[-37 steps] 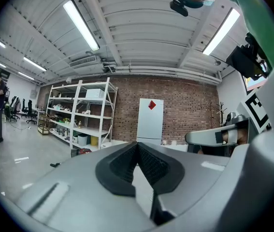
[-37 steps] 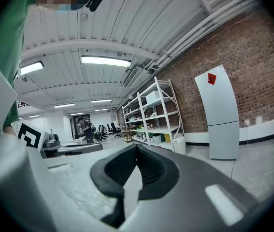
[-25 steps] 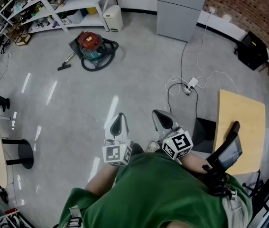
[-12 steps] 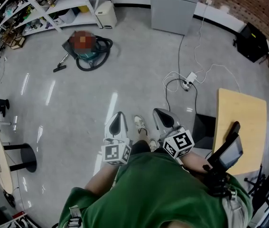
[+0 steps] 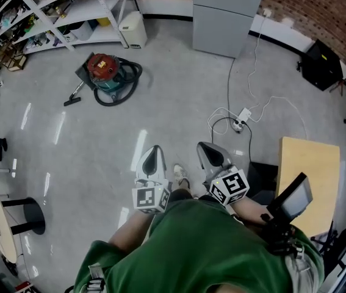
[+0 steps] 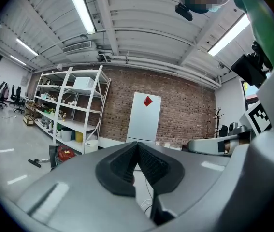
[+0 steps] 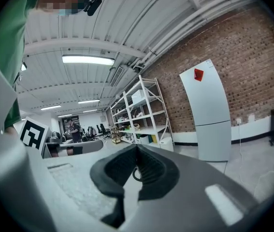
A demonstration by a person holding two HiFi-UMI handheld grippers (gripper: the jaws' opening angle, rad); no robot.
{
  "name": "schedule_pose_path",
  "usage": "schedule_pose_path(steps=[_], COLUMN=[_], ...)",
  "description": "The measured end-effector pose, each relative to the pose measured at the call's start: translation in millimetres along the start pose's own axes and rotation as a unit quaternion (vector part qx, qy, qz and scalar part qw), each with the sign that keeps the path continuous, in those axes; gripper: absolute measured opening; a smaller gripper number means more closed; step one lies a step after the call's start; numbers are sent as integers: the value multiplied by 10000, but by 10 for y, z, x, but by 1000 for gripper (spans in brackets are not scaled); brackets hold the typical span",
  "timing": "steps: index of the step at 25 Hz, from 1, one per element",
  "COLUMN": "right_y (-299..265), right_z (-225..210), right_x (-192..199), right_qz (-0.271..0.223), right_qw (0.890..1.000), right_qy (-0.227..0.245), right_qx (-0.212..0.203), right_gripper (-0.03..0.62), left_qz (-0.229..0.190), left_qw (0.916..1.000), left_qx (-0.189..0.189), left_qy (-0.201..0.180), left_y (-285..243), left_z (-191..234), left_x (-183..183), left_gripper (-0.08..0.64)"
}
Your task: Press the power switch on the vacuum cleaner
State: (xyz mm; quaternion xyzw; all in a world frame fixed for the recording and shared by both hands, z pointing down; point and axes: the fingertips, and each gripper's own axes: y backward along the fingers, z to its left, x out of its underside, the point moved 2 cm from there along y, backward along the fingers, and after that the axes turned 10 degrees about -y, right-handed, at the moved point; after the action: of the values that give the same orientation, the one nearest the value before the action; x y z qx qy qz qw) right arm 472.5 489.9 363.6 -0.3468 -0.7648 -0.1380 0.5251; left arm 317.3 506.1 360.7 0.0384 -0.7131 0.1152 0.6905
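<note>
— Where do we stand against the vacuum cleaner (image 5: 108,73)?

— Well apart from it. It sits on the grey floor (image 5: 179,96) ahead of us and off to our left, just in front of the white shelving (image 5: 69,8). Both of our tools are held close to the body, low in the head view.

— And the 2 grippers?

— The left gripper (image 5: 153,154) has its jaws pressed together with nothing between them. The right gripper (image 5: 208,151) is the same, closed up and empty. That suits a press, we judge, since a closed tip makes 1 blunt point.

— Which one is nearer?

— The left, by a little, because the machine lies on that side. In the left gripper view it shows small and low at the left, so those jaws point to the right of it. We would have to walk forward and swing left before either tip could reach.

— How does it lie?

— Its red lid (image 5: 100,63) faces up, with the teal body below. The black hose (image 5: 130,78) loops round the side toward us and to the right. The wand and floor nozzle (image 5: 74,96) run out from the body toward our left.

— So the approach?

— From above, onto the lid, we think, stepping clear of the hose loop. The switch itself is too small to make out from here.
</note>
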Motion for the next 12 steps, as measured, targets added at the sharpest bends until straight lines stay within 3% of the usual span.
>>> schedule_pose_path(steps=[12], right_y=[-1061], right_z=[-32], right_x=[-400], right_qz=[-63], right_qw=[9991], right_qy=[358], right_qx=[-209], right_gripper=[2], left_qz=[-219], left_qw=[9997], left_qx=[-37], left_qy=[101], left_y=[-753], left_z=[716], left_x=[-165], left_gripper=[6])
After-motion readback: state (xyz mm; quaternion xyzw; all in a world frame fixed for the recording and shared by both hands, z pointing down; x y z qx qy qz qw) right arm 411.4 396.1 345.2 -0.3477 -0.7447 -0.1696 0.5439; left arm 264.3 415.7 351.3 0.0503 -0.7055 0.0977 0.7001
